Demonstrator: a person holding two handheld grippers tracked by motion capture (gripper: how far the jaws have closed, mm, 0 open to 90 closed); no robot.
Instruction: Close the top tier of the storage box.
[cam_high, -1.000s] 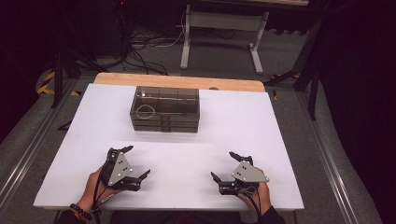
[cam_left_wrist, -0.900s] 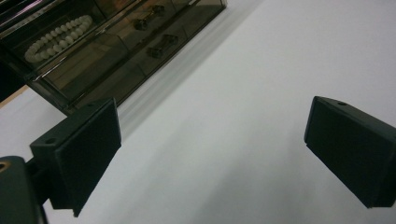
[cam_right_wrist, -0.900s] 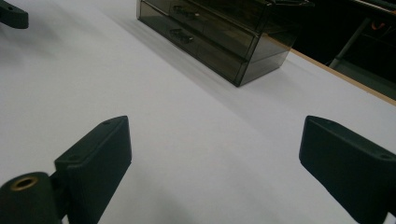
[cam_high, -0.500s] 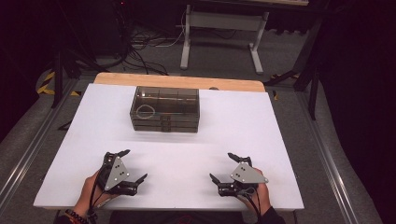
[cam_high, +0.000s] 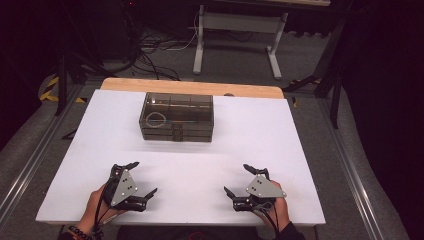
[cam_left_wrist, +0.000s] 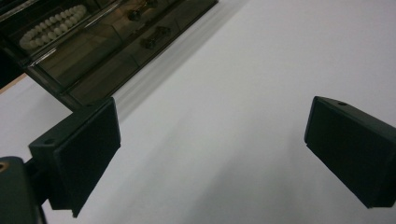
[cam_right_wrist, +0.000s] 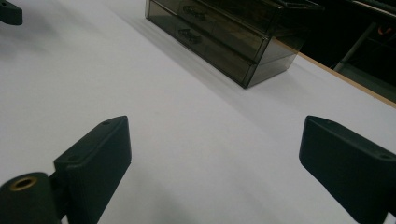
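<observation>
A smoked see-through drawer box (cam_high: 177, 117) stands on the white table top (cam_high: 260, 135), toward its far middle. A pale bead string (cam_high: 156, 120) lies in its top tray, and shows as white beads (cam_left_wrist: 51, 25) in the left gripper view. My left gripper (cam_high: 142, 177) rests near the front edge at the left, jaws wide apart with nothing between them (cam_left_wrist: 210, 154). At the front right my right gripper (cam_high: 237, 178) is likewise open and empty (cam_right_wrist: 215, 163). Both point toward the box (cam_right_wrist: 219, 32), well short of it, and its two drawers with dark handles (cam_right_wrist: 189, 33) are closed.
A wooden strip (cam_high: 190, 87) borders the table's far edge. Metal rails (cam_high: 30, 160) run along both sides. Beyond lie floor cables (cam_high: 150, 50) and a white stand (cam_high: 235, 30). A jaw of the left gripper (cam_right_wrist: 9, 11) shows at the top left of the right gripper view.
The left hand and its gripper have drifted slightly toward the table's near edge. The right gripper has stayed put. Both remain open.
</observation>
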